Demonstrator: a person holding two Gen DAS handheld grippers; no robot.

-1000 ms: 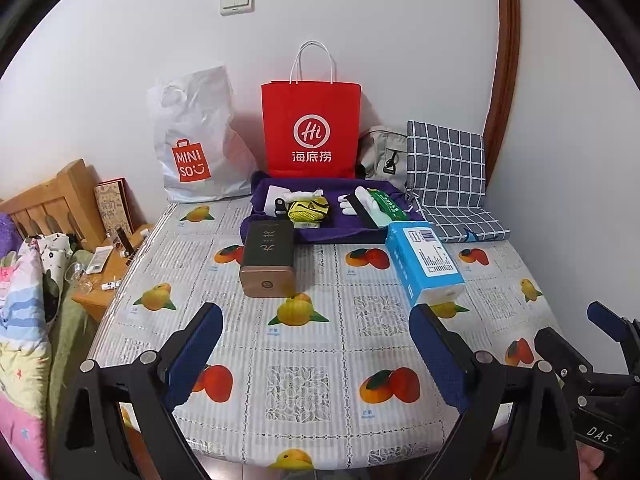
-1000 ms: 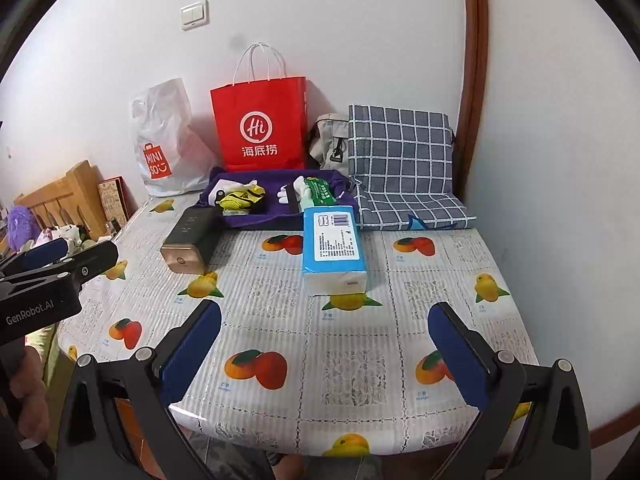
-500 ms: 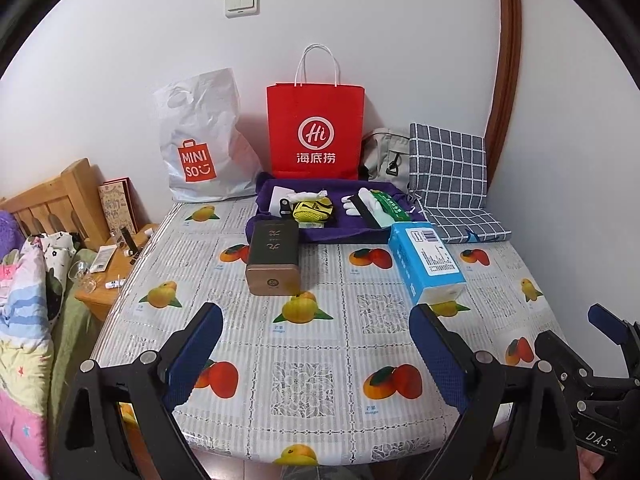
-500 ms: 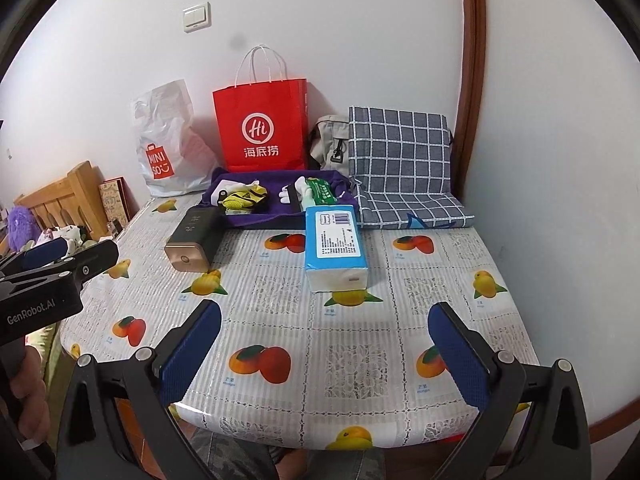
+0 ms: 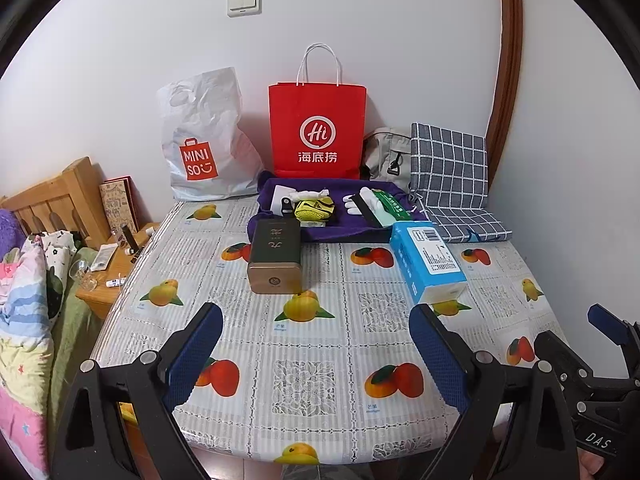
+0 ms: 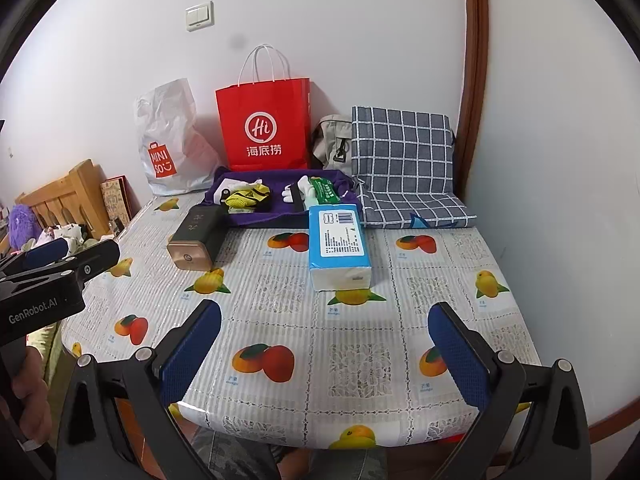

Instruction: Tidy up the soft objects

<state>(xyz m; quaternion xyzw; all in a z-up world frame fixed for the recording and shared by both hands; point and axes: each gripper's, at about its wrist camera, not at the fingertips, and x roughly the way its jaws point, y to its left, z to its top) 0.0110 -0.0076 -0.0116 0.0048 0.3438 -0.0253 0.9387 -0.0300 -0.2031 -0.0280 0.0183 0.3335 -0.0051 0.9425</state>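
Observation:
A purple cloth point(image 5: 332, 227) point(image 6: 276, 216) lies at the table's back with a yellow-black soft item point(image 5: 314, 209) point(image 6: 246, 199), a white glove point(image 5: 362, 200) point(image 6: 298, 190) and a green pack point(image 5: 394, 208) point(image 6: 326, 191) on it. A blue tissue pack point(image 5: 426, 262) point(image 6: 338, 246) lies in front, right of a dark box with a gold end point(image 5: 275, 256) point(image 6: 196, 236). My left gripper point(image 5: 316, 344) and right gripper point(image 6: 324, 344) are both open and empty above the table's near edge.
A red paper bag point(image 5: 318, 132) point(image 6: 264, 128), a white MINISO bag point(image 5: 200, 144) and a grey checked cushion point(image 5: 452, 168) point(image 6: 404, 160) stand against the back wall. A wooden bed frame point(image 5: 52, 200) and a nightstand point(image 5: 112, 272) are at the left. The fruit-print tablecloth point(image 5: 312, 380) covers the table.
Both grippers have drawn back and risen a little, so the table looks slightly farther. Nothing on the table has moved. Both stay open.

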